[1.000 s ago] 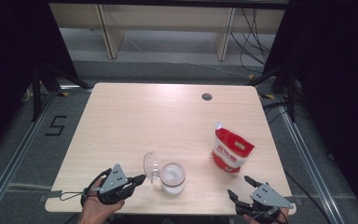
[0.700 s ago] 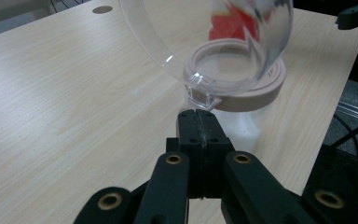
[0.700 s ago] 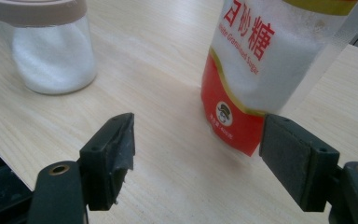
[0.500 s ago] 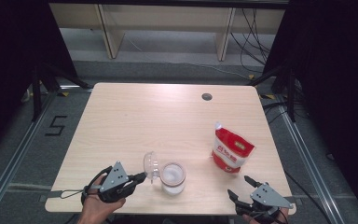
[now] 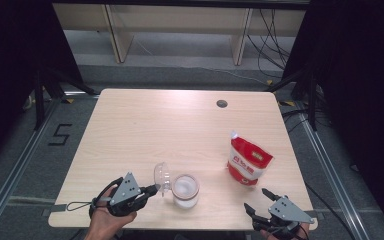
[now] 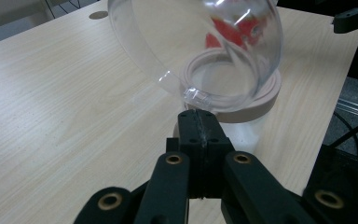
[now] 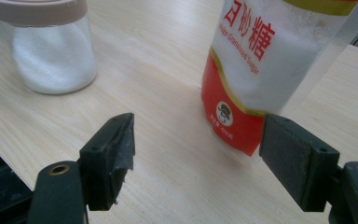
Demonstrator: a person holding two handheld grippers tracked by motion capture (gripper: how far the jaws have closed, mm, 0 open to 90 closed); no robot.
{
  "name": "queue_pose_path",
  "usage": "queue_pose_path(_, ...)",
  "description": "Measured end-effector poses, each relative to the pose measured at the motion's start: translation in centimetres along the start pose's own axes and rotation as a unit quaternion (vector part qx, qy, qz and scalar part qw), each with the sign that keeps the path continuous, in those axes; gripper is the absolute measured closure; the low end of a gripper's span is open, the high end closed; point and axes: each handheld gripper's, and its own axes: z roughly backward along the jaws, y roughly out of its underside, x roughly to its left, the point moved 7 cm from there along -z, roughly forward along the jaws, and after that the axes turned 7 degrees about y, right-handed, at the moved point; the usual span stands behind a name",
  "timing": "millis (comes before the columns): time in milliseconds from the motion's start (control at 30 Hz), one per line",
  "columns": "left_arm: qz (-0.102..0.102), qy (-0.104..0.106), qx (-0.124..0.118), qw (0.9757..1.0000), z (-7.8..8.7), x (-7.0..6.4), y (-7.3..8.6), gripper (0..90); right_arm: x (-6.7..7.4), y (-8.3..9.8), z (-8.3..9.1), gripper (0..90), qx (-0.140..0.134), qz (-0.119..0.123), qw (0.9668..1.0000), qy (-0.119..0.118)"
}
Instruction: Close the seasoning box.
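At the near edge of the pale wood-grain worktop, around seven o'clock, the left gripper has its fingers clenched tight on the small tab of a clear dome lid, as far as the left gripper view shows; the lid is tipped up on edge, just beside the jar at six o'clock; at five o'clock the right gripper hovers with fingers released and wide, gripping nothing. Nothing has shifted over the past second: both hands, the lid, the jar and the pouch sit as they did, so the work seems paused with the jar uncovered and the pouring not yet begun. The jar is squat clear glass with a matte pinkish collar and holds white grains low inside; the lid is thin, glossy, rounded plastic. Farther off, at four o'clock, stands a sugar pouch, a soft, shiny red and clear film with white crystals inside, apart from the right gripper's fingers; at one o'clock lies a dark round cable hole.
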Motion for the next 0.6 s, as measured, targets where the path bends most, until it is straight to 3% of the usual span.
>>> queue_pose_path(600,-0.006,0.001,-0.001,1.0000,-0.13,-0.05,-0.45,89.3,-0.01,0.02,-0.04,27.5,0.000,0.000,1.0000,0.001)
